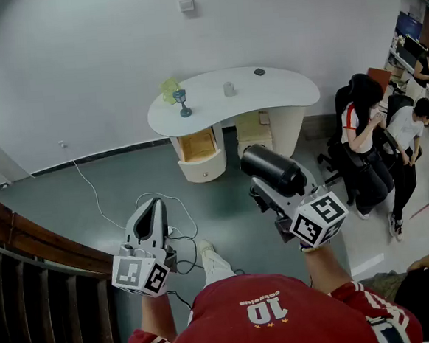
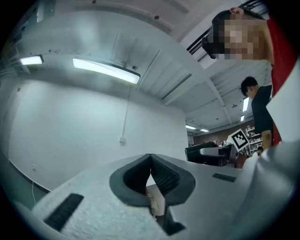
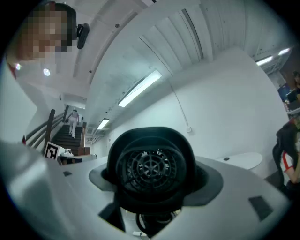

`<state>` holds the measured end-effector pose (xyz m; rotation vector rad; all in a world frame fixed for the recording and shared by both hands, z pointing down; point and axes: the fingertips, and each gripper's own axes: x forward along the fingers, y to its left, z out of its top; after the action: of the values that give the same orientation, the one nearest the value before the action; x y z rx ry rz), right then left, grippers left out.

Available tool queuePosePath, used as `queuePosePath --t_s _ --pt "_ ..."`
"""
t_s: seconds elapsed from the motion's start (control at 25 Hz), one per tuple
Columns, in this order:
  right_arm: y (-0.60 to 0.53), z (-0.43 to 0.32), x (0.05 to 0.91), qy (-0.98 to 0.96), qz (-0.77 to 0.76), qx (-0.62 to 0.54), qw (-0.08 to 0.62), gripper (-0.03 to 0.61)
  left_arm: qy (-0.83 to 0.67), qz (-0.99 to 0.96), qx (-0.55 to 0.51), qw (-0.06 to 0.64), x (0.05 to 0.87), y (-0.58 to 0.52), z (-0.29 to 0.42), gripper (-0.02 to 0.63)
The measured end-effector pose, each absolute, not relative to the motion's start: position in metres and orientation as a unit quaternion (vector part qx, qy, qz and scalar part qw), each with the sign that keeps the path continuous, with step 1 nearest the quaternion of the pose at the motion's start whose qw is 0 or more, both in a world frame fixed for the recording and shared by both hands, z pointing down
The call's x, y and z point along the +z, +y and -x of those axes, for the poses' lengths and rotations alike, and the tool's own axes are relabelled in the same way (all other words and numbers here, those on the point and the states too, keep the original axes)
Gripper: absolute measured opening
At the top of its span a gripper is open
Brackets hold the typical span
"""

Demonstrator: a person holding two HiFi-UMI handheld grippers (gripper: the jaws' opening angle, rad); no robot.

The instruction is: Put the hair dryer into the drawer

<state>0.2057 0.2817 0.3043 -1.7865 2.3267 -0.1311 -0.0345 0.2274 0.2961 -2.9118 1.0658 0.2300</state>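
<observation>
Red jersey fabric (image 1: 277, 310) fills the bottom of the head view, and just past it the person holds both tools out, well apart from the furniture. The right hand-held gripper (image 1: 273, 188) has its jaws spread very wide and clamped on the barrel of a black plastic hair dryer (image 1: 273, 168). In the right gripper view the dryer's round rear grille (image 3: 151, 166) faces the lens, with a dark cord looped below it. The left hand-held gripper (image 2: 150, 157) carries nothing; its ribbed pads meet at the tips.

The dryer's shell looks rigid and smooth, so it should not deform, but a round barrel may roll or slide between flat pads. Most of its weight probably sits in that barrel, which makes the present hold a sensible one. The hanging handle and cord are likely to swing and could catch on a drawer edge.

Across the grey floor stands a white kidney-shaped desk (image 1: 282, 88). Under its left end a drawer with a curved white front (image 1: 202, 169) is pulled open, and its pale wooden inside appears empty. Beside it is a second pale compartment (image 1: 254, 127), whose contents cannot be made out. On the desk stand a blue stemmed goblet (image 1: 183, 103) and a small grey cup (image 1: 229, 89). What either holds is too small to tell.
</observation>
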Motion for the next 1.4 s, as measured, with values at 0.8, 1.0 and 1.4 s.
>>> queuePosePath --t_s 0.8,1.0,1.4 --pt "0.286 -0.216 0.313 0.797 0.592 -0.055 0.107 0.357 0.358 0.933 0.046 0.012 0.309 0.241 0.023 -0.002" --pt "0.281 -0.213 0.318 0.803 0.582 -0.066 0.11 0.357 0.364 0.931 0.034 0.009 0.314 0.239 0.025 -0.002" --pt "0.265 -0.199 0.329 0.805 0.579 -0.079 0.1 0.357 0.364 0.931 0.019 0.0 0.323 0.229 0.034 -0.002"
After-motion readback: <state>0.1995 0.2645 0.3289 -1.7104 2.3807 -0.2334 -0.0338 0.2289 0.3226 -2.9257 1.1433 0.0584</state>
